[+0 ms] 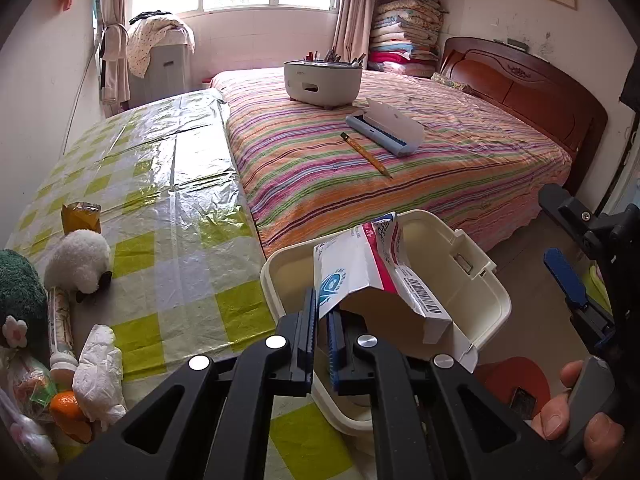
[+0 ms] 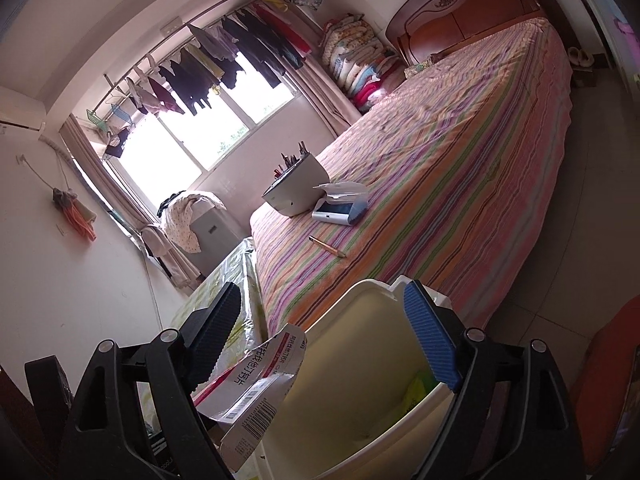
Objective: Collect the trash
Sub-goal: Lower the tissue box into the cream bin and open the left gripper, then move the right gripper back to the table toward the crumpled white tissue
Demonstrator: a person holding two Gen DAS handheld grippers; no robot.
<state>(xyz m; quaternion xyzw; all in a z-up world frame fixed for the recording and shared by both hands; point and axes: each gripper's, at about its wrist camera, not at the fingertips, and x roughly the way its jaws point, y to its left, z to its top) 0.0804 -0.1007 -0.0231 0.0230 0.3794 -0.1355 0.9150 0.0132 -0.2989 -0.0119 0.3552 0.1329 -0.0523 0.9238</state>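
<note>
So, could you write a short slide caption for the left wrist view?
Left gripper holds a torn box over the cream bin beside the bed.

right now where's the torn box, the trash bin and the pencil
torn box [image 1: 360, 272], left wrist view, on its white printed side
trash bin [image 1: 484, 292], left wrist view, on its inner far wall
pencil [image 1: 366, 155], left wrist view, on the middle of its yellow shaft
</note>
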